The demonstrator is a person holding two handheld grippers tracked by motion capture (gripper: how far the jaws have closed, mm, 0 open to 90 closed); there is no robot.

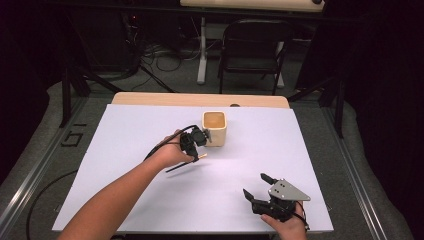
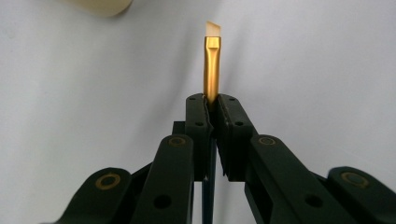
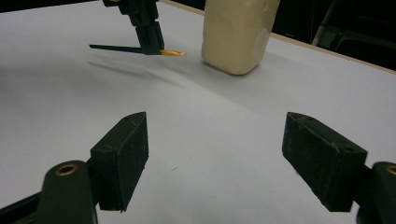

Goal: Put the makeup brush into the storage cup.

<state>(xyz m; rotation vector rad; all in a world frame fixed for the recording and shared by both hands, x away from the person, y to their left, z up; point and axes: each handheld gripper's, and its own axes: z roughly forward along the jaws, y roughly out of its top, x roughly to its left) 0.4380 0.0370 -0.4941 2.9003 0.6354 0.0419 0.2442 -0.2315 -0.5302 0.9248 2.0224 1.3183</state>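
While right gripper (image 3: 215,158) gapes empty, left gripper (image 2: 212,105) clamps brush (image 2: 212,70) mid-handle, tip sticking fwd.

The brush (image 2: 212,65) has a shiny gold ferrule, pale cream bristles at its tip and a dark, blue-black handle. The left gripper (image 2: 212,105) clamped on it is black with small brass-coloured rivets, as is the right gripper (image 3: 215,154), which in the high view carries a grey plate. The cup (image 1: 214,127) is cream outside, warmer tan inside. The table (image 1: 280,145) is plain white, edged along its far side in light wood.
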